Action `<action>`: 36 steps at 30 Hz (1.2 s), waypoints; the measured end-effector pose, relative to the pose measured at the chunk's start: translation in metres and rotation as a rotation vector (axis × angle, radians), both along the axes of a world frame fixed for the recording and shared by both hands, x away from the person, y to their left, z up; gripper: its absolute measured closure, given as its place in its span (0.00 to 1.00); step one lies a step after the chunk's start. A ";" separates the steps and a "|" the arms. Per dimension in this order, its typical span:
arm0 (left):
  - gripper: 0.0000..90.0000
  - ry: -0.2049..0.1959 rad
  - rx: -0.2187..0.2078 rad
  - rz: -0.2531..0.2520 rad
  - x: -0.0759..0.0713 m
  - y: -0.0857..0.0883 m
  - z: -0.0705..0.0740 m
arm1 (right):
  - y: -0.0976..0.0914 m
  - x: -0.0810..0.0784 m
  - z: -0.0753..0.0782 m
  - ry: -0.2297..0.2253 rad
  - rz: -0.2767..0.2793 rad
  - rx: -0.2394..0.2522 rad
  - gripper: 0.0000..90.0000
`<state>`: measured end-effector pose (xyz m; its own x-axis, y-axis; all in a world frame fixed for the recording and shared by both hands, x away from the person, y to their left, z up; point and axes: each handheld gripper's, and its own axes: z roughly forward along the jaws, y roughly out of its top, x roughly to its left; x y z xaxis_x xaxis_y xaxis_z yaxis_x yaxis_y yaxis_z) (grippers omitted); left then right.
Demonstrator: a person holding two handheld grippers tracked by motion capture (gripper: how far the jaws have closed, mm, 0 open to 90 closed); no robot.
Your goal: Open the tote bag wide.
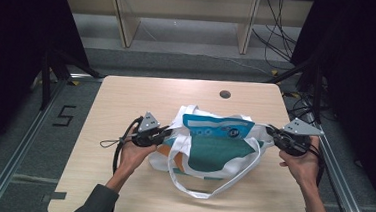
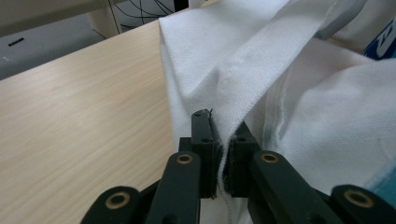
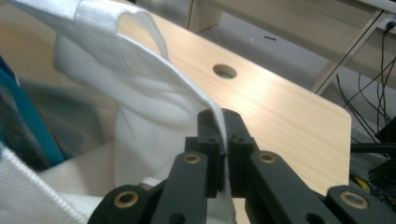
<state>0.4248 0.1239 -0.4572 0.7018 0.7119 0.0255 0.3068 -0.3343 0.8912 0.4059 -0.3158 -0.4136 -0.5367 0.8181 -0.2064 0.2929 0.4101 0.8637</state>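
Holding: both grippers pinch the white cloth bag, one at each end
Left gripper (image 2: 223, 140): jaws squeezed tight on a fold of the bag's white edge; the cloth runs up out of the jaws; a hand (image 1: 133, 155) holds it from below in the high view
Right gripper (image 3: 223, 135): jaws squeezed tight on a thin white edge of the bag; the cloth goes up and to the left from the jaws
Bag (image 1: 208, 147): white with blue, teal and orange print; it sits in the middle of the bench, between the two grippers; its top is pulled wide
Strap (image 1: 210, 190): a long white loop lying on the bench at the near side of the bag
Bench (image 1: 126, 96): light wood; a small round hole (image 1: 225, 94) sits near its far edge
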 end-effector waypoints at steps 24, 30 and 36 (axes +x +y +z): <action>0.94 0.182 0.003 -0.052 0.003 -0.012 -0.047 | 0.005 0.015 -0.062 0.191 0.029 -0.111 0.98; 0.94 0.191 0.079 -0.056 0.000 -0.018 -0.062 | 0.008 0.016 -0.077 0.230 0.035 -0.144 0.99; 0.94 0.224 0.032 -0.047 0.004 -0.015 -0.063 | 0.009 0.016 -0.088 0.260 0.021 -0.151 0.98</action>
<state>0.4286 0.1091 -0.5207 0.7250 0.6794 -0.1133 0.4794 -0.3796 0.7913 0.4224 -0.3069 -0.5011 -0.6038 0.7769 -0.1784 0.4864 0.5364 0.6897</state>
